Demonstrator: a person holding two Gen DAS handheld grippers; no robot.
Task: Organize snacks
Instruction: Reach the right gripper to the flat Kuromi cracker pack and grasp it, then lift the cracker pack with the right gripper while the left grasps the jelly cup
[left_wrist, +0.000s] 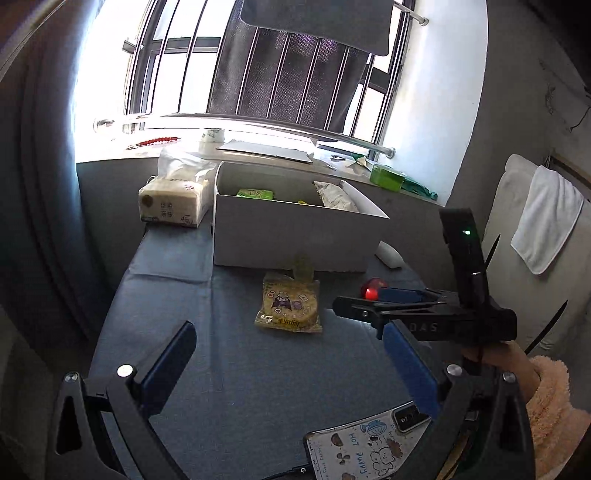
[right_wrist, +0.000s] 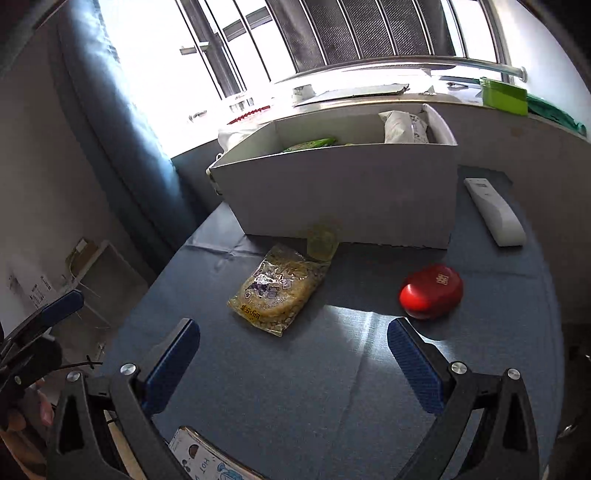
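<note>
Both hand-held grippers, left (left_wrist: 288, 365) and right (right_wrist: 293, 360), spread wide, empty. Yellow snack packet (right_wrist: 277, 288) on blue surface (right_wrist: 295, 387), just before white box (right_wrist: 351, 192); red case (right_wrist: 431, 295) right of packet.

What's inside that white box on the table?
The white box shows a green packet and a pale bag; its front wall hides anything lying lower.

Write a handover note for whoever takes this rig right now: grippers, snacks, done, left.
Left gripper: open, empty, above the table.
Right gripper: open, empty, facing the yellow snack packet.
White box at the table's back holds a green packet and a white bag.
Done: those two are boxed.
Left: the yellow packet and the small jelly cup against the box; maybe the red round case.
</note>
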